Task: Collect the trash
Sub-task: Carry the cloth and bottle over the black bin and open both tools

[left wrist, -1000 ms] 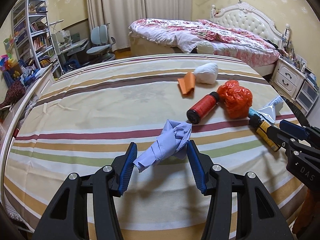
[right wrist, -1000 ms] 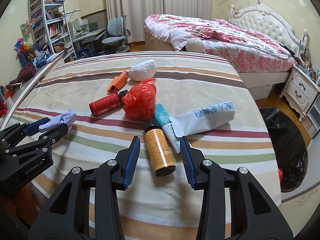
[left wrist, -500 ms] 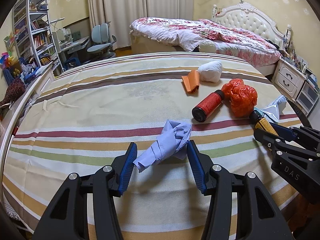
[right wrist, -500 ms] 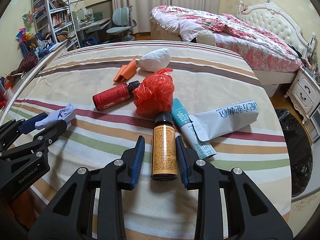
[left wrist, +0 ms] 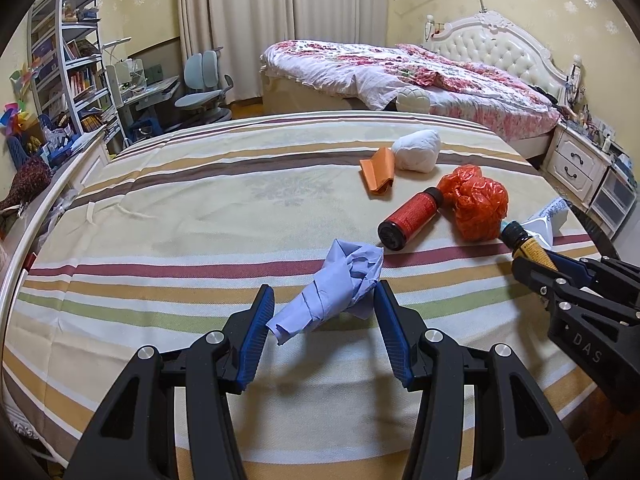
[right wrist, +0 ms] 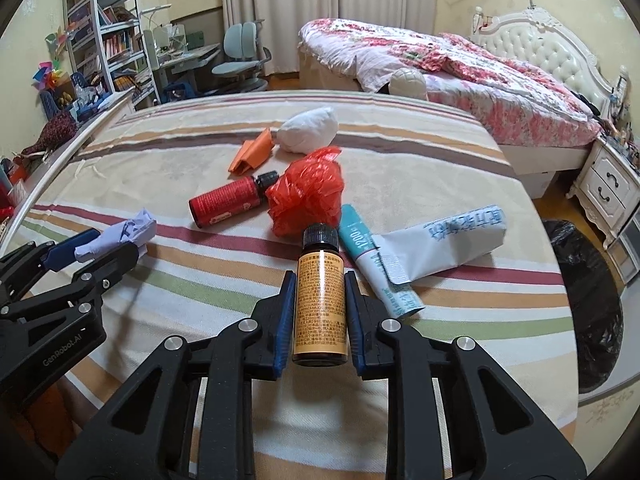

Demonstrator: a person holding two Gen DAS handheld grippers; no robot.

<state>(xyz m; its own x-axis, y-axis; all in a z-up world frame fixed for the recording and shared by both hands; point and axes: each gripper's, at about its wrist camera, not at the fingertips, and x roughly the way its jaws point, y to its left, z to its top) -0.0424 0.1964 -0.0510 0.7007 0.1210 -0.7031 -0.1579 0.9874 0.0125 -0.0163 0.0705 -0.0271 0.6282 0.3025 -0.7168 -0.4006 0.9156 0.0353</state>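
Trash lies on a striped bed cover. My left gripper is open around a crumpled pale-blue paper, which also shows in the right wrist view. My right gripper is shut on an amber bottle with an orange label, also seen in the left wrist view. Further on lie a red bottle, a crumpled red plastic bag, a teal-and-white tube, a grey-white pouch, an orange paper and a white wad.
A black trash bag stands open on the floor to the right of the bed. A white nightstand and a second bed with a floral quilt are behind. A white rail runs along the left edge, with shelves beyond.
My right gripper has moved forward over the amber bottle and closed its jaws on it. My left gripper has stayed open around the blue paper.
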